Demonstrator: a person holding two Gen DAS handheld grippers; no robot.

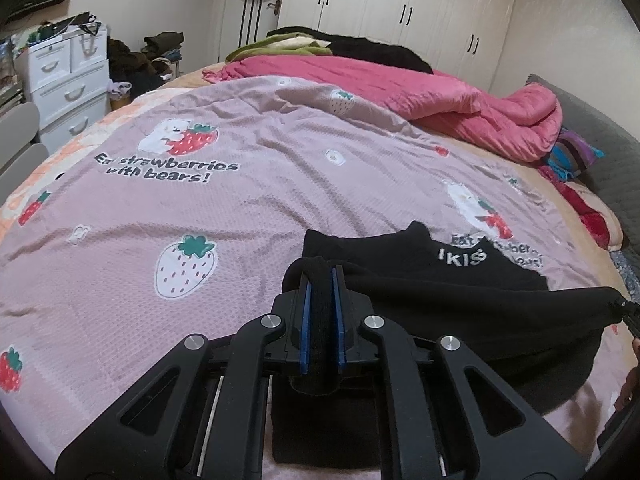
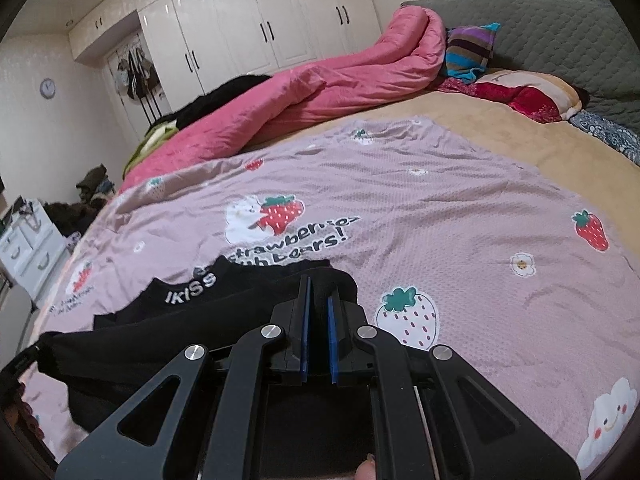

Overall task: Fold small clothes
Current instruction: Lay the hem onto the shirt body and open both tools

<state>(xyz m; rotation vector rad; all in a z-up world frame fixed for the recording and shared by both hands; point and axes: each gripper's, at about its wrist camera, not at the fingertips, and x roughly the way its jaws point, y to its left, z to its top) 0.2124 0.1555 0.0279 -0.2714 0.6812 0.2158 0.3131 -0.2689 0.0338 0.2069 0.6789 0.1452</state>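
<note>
Left gripper (image 1: 322, 280) clamped on black cloth, right gripper (image 2: 319, 292) likewise clamped, both angled downward

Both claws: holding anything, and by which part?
Yes. The left claw and the right claw are each shut on the black garment, pinching bunched fabric at opposite ends of its near edge.

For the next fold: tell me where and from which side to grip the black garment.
Grip the black garment at the two ends of its near edge, coming from the near side of the bed. That edge is bunched thick enough to pinch; the left hand-held gripper and right hand-held gripper are shut there.
</note>
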